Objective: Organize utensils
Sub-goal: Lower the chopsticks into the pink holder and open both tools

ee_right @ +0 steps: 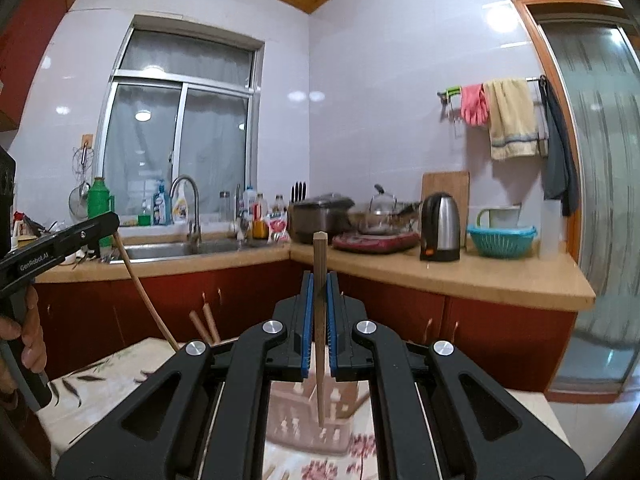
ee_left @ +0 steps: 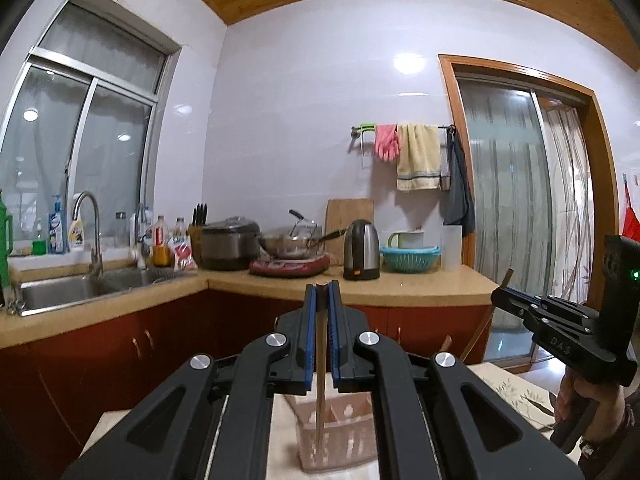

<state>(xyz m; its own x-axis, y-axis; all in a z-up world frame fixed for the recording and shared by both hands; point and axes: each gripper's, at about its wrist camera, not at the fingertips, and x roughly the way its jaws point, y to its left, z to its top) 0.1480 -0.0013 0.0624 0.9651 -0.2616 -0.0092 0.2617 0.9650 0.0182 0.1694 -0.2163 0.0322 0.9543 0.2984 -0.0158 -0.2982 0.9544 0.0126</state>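
The left gripper (ee_left: 322, 292) is clamped tight on a wooden chopstick (ee_left: 321, 364), its blue-edged pads closed against the stick with only the wood between them. The chopstick hangs nearly upright, its blunt square top just above the fingertips and its thin end pointing down over a pale pink slotted utensil holder (ee_left: 334, 440) on the table below.

The right gripper (ee_right: 319, 280) is closed the same way on a second chopstick (ee_right: 320, 320), which also stands nearly upright, its squared head well clear of the pads and its tip above the pink holder (ee_right: 312, 424). More chopsticks (ee_right: 205, 322) lean up from behind the gripper's frame.

White lettering on the left gripper's arm reads "GenRobot.AI" (ee_right: 34, 263); the right gripper's body carries "DAS" (ee_left: 561, 341), and a green light (ee_left: 635, 274) glows on its housing.

The table wears a floral tablecloth (ee_right: 108, 368). Beyond it runs a tan counter (ee_right: 460, 276) over red-brown cabinets, bearing a steel sink (ee_left: 80, 290), a black-and-steel electric kettle (ee_right: 440, 226), a teal colander (ee_right: 502, 240) and a wok on a red cooker (ee_left: 290, 266). The bottle labels by the sink are too small to read.
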